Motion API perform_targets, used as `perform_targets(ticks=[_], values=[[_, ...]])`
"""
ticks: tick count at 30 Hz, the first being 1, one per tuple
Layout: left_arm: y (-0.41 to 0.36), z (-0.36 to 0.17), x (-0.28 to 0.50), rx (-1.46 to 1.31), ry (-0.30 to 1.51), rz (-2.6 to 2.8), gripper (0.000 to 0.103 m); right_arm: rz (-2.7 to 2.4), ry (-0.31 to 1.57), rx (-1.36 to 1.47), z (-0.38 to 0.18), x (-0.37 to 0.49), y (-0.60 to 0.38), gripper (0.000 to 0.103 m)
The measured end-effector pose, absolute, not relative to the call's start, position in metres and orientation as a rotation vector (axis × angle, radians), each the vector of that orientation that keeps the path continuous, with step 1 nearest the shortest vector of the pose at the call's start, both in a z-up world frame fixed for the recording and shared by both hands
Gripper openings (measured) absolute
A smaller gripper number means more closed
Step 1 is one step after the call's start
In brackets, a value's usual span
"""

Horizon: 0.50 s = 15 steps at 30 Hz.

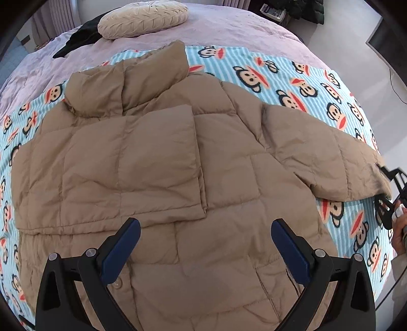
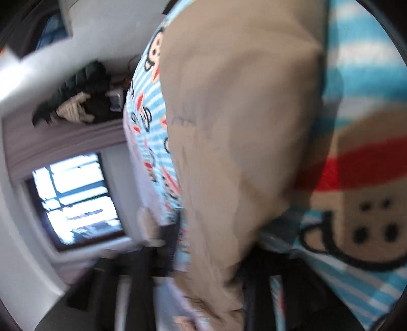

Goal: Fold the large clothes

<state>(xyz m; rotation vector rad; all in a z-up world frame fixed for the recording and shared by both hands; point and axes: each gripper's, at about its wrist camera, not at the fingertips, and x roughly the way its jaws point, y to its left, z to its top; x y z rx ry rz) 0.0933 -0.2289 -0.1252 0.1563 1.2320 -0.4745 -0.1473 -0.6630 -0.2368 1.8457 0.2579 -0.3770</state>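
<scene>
Tan quilted puffer jacket (image 1: pixel 162 173) lies spread across a blanket on a bed, collar toward the far side, directly under the left gripper (image 1: pixel 205 250). That gripper hovers above the jacket's lower front with its two blue-padded fingers (image 1: pixel 122 252) spread wide apart and nothing between them. One sleeve (image 1: pixel 157 163) is folded over the chest as a flat rectangle, its cuff end lying just ahead of the left finger. The other sleeve (image 1: pixel 330 157) stretches out to the right, where the right gripper (image 1: pixel 384 193) meets its cuff at the edge of the left wrist view; the black fingers there stand on either side of the cuff, clamped on the fabric. In the right wrist view the picture is heavily blurred, and the tan sleeve fabric (image 2: pixel 241 152) fills the middle, running down into the dark gripper parts at the bottom. Beneath the jacket lies a light blue striped fleece blanket printed with cartoon monkey faces (image 1: pixel 292 84), spread over a pale lilac bedspread (image 1: pixel 229 28). A round cream pleated cushion (image 1: pixel 142 19) rests near the far end of the bed, with a dark garment (image 1: pixel 76 40) just beside it.
</scene>
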Motion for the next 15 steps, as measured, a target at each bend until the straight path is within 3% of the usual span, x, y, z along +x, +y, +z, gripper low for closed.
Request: perform_targets(ticks=[8,15], values=[[-0.204,-0.115,0.105,0.149,1.182,-0.435,0.103,-0.138,0.253,1.686,-0.184,-0.102,-0.65,0.005],[-0.152,-0.106,0.125,0.089,1.147,-0.37,0.103,0.01,0.407,1.375,-0.107,-0.01,-0.589,0.005]])
